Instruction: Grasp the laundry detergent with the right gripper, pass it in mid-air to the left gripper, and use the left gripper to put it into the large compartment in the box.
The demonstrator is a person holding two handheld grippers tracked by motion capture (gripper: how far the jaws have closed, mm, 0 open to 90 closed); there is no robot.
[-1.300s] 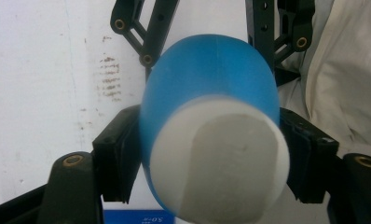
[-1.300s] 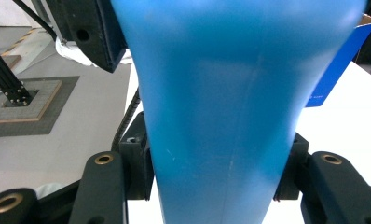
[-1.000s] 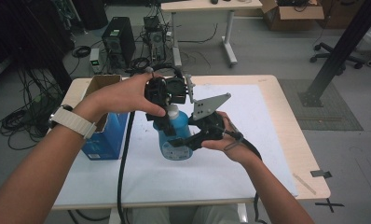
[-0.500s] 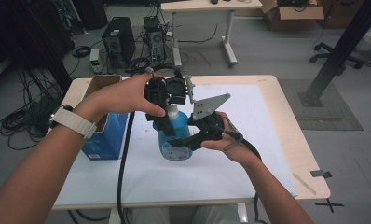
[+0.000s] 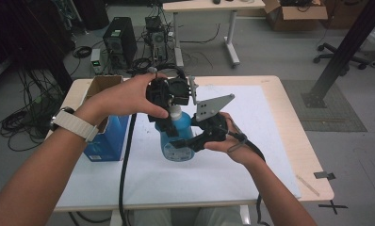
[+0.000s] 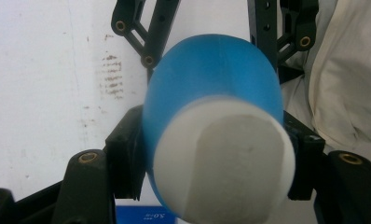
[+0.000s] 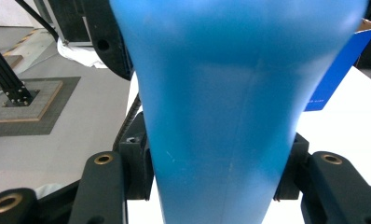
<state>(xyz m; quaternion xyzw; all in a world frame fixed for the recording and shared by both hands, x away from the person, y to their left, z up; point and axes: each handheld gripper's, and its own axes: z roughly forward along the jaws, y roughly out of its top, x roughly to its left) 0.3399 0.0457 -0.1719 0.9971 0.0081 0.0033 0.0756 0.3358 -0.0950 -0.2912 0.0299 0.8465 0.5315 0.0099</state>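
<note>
White paper covers the worktop (image 5: 251, 122); at frame centre a blue bottle (image 5: 176, 136) stands gripped low by the right hand-held gripper (image 5: 188, 141), its white cap (image 6: 223, 156) clamped by the left hand-held gripper (image 5: 169, 101). Uncapping seems underway; next, twist while steadying the body.

The high cam sat above my side of the table (image 5: 270, 108), looking forward and down, far enough back to catch my forearms, the whole tabletop and the floor beyond. The cam on my left gripper (image 6: 211, 186) looked along its jaws straight at the white cap (image 6: 223, 158), super close. The one on my right gripper (image 7: 211, 186) stared along its jaws into the side of the blue bottle (image 7: 221, 116), just as close. All three shared that bottle; each also caught the blue box (image 5: 105, 141).
</note>
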